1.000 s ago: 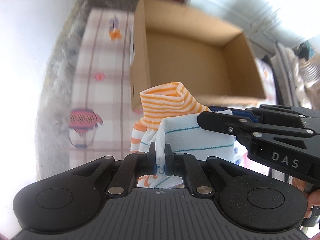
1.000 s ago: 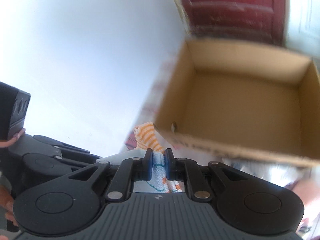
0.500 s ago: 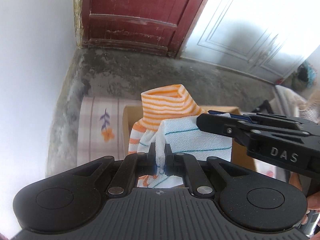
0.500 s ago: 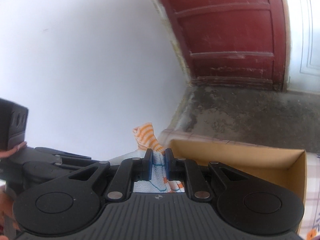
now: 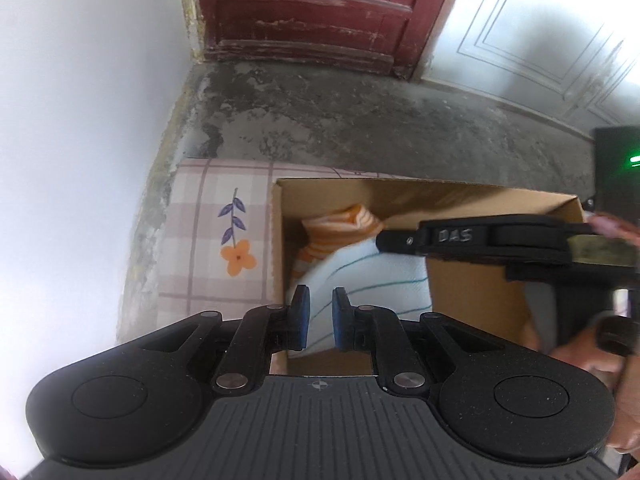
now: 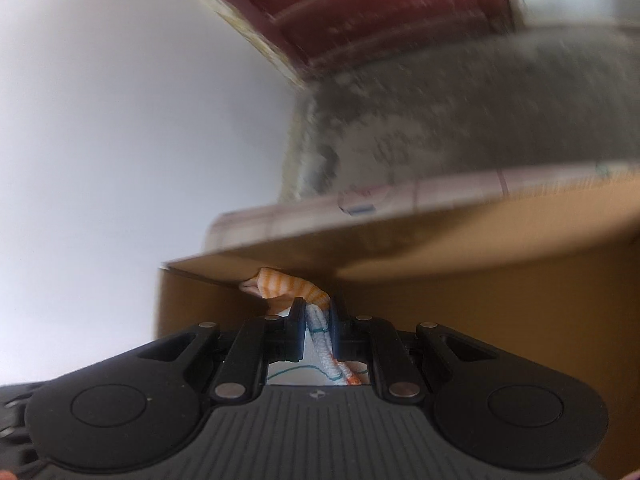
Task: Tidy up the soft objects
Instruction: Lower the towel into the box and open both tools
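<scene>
Soft white cloth with teal lines and orange-striped cuff [image 5: 360, 276] sags limply inside the cardboard box [image 5: 472, 296]; left gripper [image 5: 319, 312] fingers spread, right gripper [image 6: 316, 334] fingers loosely straddling a fold at its 12 o'clock; best pinched on that bunched edge.

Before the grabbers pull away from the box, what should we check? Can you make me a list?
1. Sock bundle inside cardboard box: ok.
2. Left gripper let go: ok, its fingers stand apart with nothing pinched.
3. Right gripper let go: not ok, cloth sits between its fingers; whether they pinch, cannot tell.
4. Bundle resting on the box floor: cannot tell.
5. Orange striped cuff below the box rim: ok.
</scene>
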`<state>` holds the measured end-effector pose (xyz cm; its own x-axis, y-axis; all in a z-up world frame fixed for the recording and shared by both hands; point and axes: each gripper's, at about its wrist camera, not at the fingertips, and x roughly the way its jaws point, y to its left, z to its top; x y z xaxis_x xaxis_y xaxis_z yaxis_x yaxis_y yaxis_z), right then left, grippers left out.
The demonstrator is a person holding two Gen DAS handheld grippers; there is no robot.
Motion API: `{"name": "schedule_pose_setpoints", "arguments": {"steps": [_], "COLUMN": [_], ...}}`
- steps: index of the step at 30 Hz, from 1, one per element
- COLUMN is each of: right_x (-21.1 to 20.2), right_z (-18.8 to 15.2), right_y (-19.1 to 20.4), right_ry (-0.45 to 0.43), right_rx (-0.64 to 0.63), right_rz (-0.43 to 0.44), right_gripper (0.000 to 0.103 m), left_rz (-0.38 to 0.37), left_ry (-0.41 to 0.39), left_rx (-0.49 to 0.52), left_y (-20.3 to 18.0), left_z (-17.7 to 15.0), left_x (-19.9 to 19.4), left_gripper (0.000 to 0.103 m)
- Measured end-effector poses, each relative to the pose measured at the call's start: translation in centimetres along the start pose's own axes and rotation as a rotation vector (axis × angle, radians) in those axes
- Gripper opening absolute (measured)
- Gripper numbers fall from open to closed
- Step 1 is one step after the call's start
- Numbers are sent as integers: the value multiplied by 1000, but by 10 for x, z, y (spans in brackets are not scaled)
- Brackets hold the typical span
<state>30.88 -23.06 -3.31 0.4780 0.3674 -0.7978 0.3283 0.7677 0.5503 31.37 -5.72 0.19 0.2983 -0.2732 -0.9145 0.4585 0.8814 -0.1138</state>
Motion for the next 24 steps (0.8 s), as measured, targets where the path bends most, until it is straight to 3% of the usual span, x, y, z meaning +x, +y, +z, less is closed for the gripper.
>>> {"name": "schedule_pose_setpoints", "arguments": {"steps": [7, 10, 11, 12, 17, 21, 24], "right_x": [23, 23, 20, 13, -28, -53, -53], "right_z": [-7, -5, -5, -6, -8, -13, -16], "right_y": [2, 1, 0, -1, -4, -3, 1], "right_ry": [7, 11, -8, -31, -101, -62, 32], "right_rx": [3, 7, 8, 10, 29, 11, -20], "right_rz": [-112, -124, -116, -108, -61, -29, -41], "right_gripper": [20, 45, 58, 64, 62, 56, 53], "left_rz": [17, 17, 13, 11, 6, 6, 5], "left_ry": [-19, -27, -32, -36, -60, -76, -75], "left_rx": [-18, -34, -44, -54, -89, -104, -113], "left_y": [5, 7, 9, 11, 21, 29, 34], "left_z": [-6, -8, -9, -9, -14, -19, -23], "left_x": [1, -3, -6, -7, -20, -33, -41], "left_gripper": [12, 15, 15, 16, 16, 16, 16]}}
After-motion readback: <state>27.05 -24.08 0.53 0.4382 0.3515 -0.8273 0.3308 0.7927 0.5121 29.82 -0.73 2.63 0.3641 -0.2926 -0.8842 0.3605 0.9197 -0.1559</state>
